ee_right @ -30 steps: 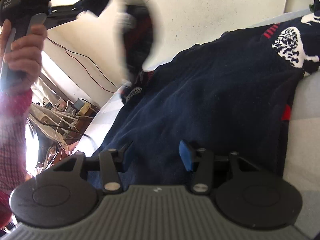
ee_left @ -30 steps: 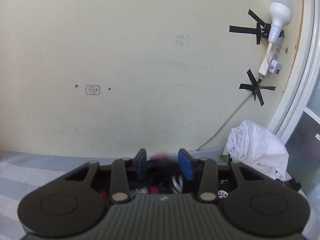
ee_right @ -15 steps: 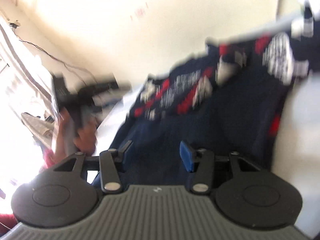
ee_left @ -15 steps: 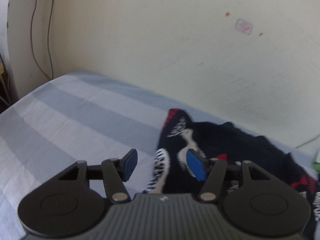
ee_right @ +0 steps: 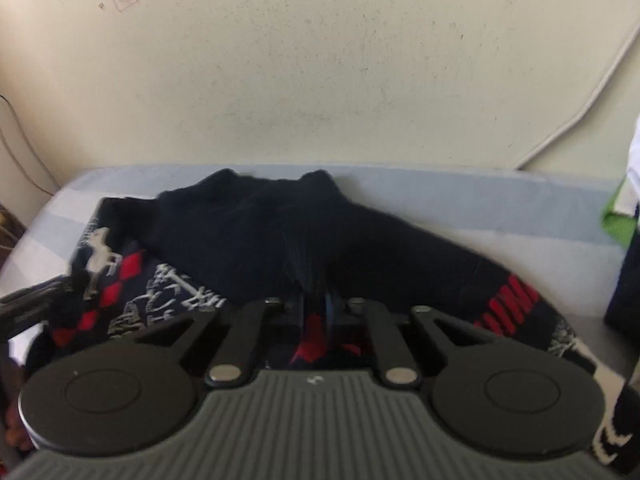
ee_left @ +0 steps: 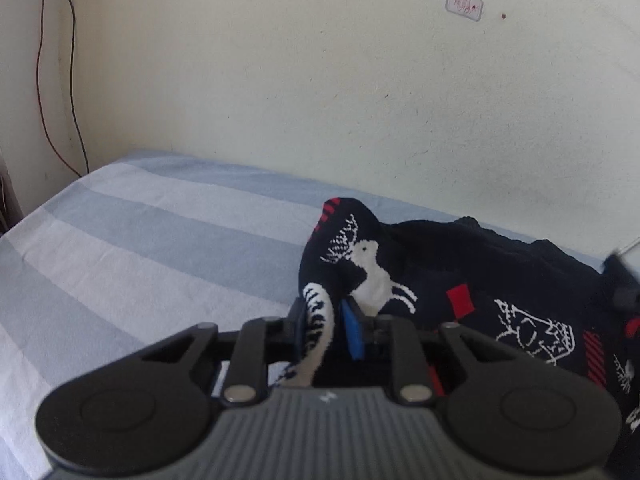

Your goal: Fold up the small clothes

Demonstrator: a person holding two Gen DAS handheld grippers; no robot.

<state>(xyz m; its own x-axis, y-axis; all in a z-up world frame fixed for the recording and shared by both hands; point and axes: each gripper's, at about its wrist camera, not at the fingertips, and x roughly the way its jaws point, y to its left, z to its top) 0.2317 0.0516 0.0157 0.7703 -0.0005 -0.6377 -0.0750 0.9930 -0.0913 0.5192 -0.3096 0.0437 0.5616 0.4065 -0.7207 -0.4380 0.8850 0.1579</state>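
Knit wool-like sweater [ee_left: 500,264], matt; striped cotton-looking sheet [ee_left: 140,248].

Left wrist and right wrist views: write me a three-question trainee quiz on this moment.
1. True or false: the left gripper is shut on the sweater.
2. What covers the bed? A) striped sheet B) plain red blanket C) bare wood
3. What animal is knitted in white on the sweater near the left jaws?

Key: 1 true, its jaws have just been closing on a fold. 2 A. 3 a deer.
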